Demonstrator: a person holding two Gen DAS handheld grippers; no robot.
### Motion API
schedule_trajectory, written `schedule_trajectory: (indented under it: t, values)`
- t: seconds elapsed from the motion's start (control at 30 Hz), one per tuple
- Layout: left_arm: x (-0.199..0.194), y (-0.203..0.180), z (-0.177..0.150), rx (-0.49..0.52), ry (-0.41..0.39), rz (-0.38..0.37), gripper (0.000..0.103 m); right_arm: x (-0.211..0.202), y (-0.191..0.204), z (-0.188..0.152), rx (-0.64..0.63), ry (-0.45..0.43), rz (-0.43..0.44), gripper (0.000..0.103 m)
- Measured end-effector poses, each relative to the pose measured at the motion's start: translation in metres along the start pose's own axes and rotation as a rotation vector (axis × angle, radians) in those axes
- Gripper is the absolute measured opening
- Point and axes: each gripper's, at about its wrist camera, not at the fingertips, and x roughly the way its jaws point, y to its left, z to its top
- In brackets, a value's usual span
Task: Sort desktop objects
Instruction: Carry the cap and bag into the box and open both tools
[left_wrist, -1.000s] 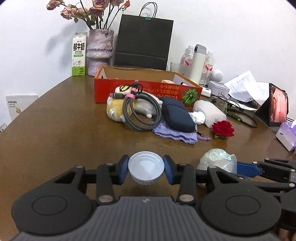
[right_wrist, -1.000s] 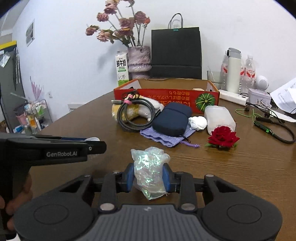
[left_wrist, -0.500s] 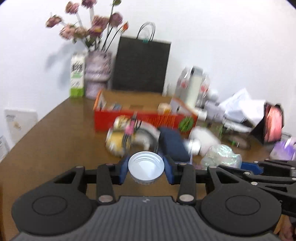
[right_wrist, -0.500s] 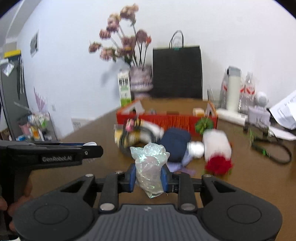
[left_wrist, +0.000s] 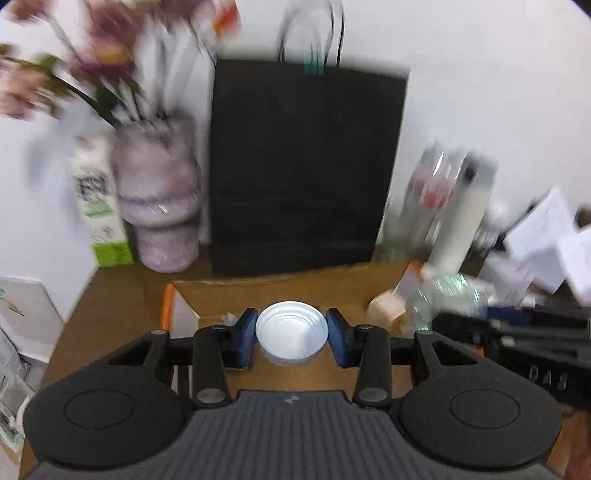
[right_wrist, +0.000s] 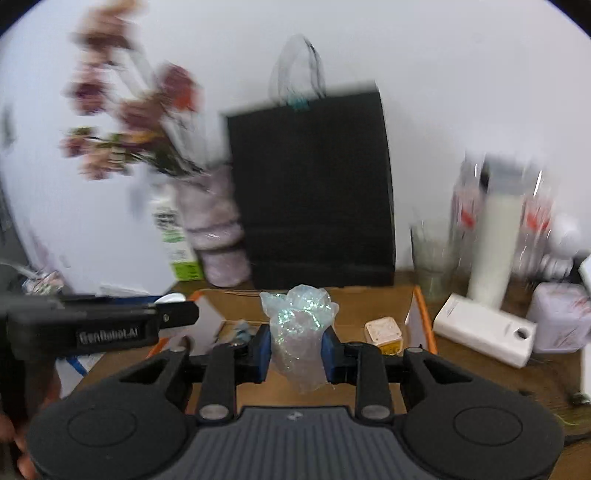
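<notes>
My left gripper (left_wrist: 291, 338) is shut on a white plastic lid (left_wrist: 291, 334) and holds it above the open red cardboard box (left_wrist: 295, 291). My right gripper (right_wrist: 297, 349) is shut on a crumpled iridescent plastic wrapper (right_wrist: 299, 332), also held over the box (right_wrist: 362, 299). The left gripper shows at the left of the right wrist view (right_wrist: 110, 326). The right gripper with its wrapper (left_wrist: 448, 291) shows at the right of the left wrist view. A small beige cube (right_wrist: 382, 330) lies inside the box.
A black paper bag (left_wrist: 303, 170) stands behind the box. A pink vase with flowers (left_wrist: 159, 206) and a milk carton (left_wrist: 98, 206) stand at the back left. Bottles (right_wrist: 496, 229), a glass (right_wrist: 430, 262), a white power bank (right_wrist: 484, 328) and papers (left_wrist: 546, 236) are to the right.
Both grippers have lifted from the table and moved forward with their loads, from in front of the desk clutter to above the red box. The views are motion-blurred.
</notes>
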Motion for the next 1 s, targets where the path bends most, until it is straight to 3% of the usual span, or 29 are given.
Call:
schedule_trajectory:
  t: [0.1,0.2,0.3,0.33,0.37,0.4,0.43,0.5,0.57,0.67,0.87,1.0]
  values:
    - [0.054,0.014,0.011,-0.063,0.091,0.019,0.041,0.061,-0.011,0.016,0.006,0.094,-0.032,0.027]
    - [0.1,0.008,0.008,0.009,0.145,0.13,0.041,0.117,-0.026,0.018,0.053,0.18,-0.054,0.028]
    - [0.131,0.008,0.001,0.015,0.212,0.14,0.044,0.144,-0.034,0.01,0.088,0.21,-0.072,0.031]
    - [0.138,0.01,0.0,0.004,0.228,0.145,0.049,0.15,-0.035,0.007,0.085,0.208,-0.082,0.033]
    - [0.142,0.013,-0.002,-0.011,0.237,0.151,0.066,0.153,-0.035,0.004,0.09,0.21,-0.084,0.039]
    - [0.144,0.015,-0.005,-0.023,0.242,0.143,0.078,0.156,-0.037,0.001,0.097,0.217,-0.082,0.042]
    - [0.145,0.017,-0.008,-0.03,0.241,0.149,0.08,0.157,-0.042,-0.002,0.109,0.218,-0.08,0.044]
    - [0.148,0.025,-0.011,-0.037,0.244,0.141,0.081,0.161,-0.048,-0.006,0.14,0.225,-0.078,0.064]
    - [0.143,0.03,-0.013,-0.054,0.227,0.136,0.082,0.158,-0.049,-0.009,0.155,0.236,-0.078,0.074]
    - [0.128,0.031,-0.011,-0.069,0.203,0.138,0.086,0.147,-0.044,-0.01,0.154,0.198,-0.088,0.079]
    - [0.094,0.029,-0.006,-0.069,0.172,0.138,0.086,0.118,-0.032,-0.004,0.145,0.177,-0.088,0.08]
    - [0.057,0.026,-0.004,-0.087,0.158,0.134,0.086,0.083,-0.019,0.003,0.09,0.144,-0.153,0.087]
